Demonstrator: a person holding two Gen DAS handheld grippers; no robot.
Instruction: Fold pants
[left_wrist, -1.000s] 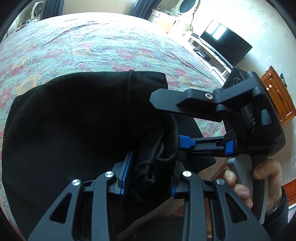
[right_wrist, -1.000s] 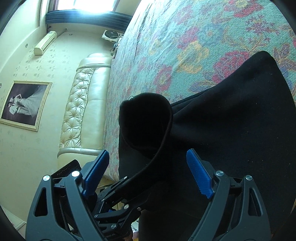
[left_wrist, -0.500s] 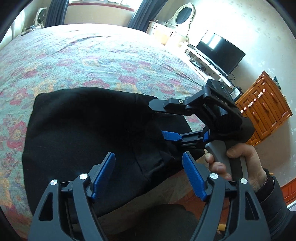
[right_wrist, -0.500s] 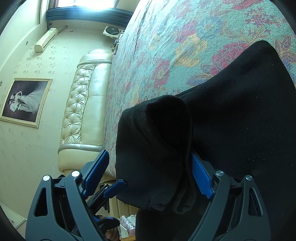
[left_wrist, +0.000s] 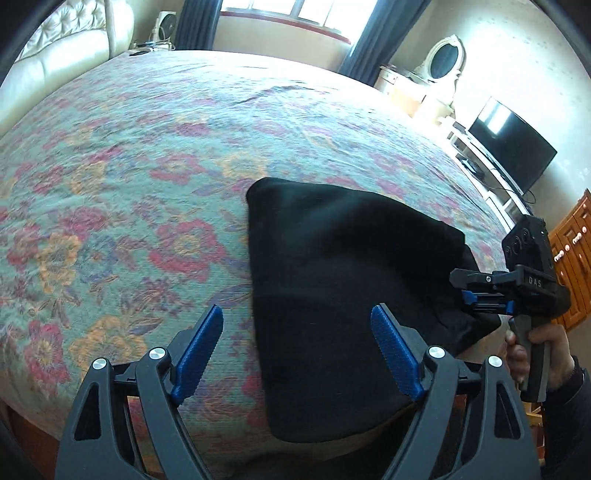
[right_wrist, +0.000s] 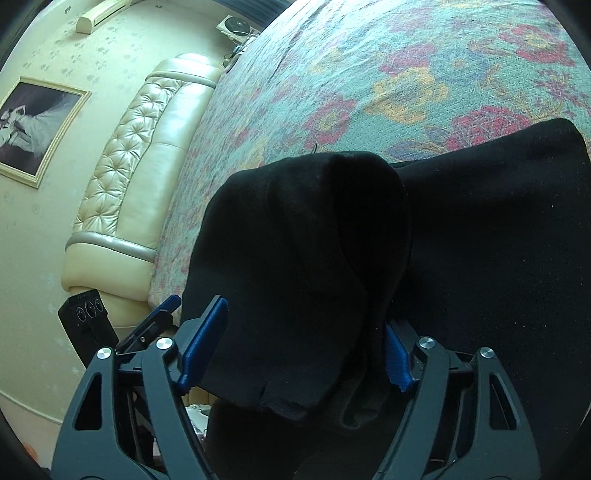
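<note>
Pants (left_wrist: 343, 295), black, folded on the bed (left_wrist: 147, 184); risk of the bundled end slipping loose and undoing the fold if gripped off-centre. Left gripper (left_wrist: 299, 350) spread wide after opening, empty, cloth edge beside its right finger. Right gripper (right_wrist: 295, 354) closing around the bunched end lying between its fingers.

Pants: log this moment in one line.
left gripper: open, jaws just widened, off cloth | right gripper: closing around pants bunch | bed
</note>
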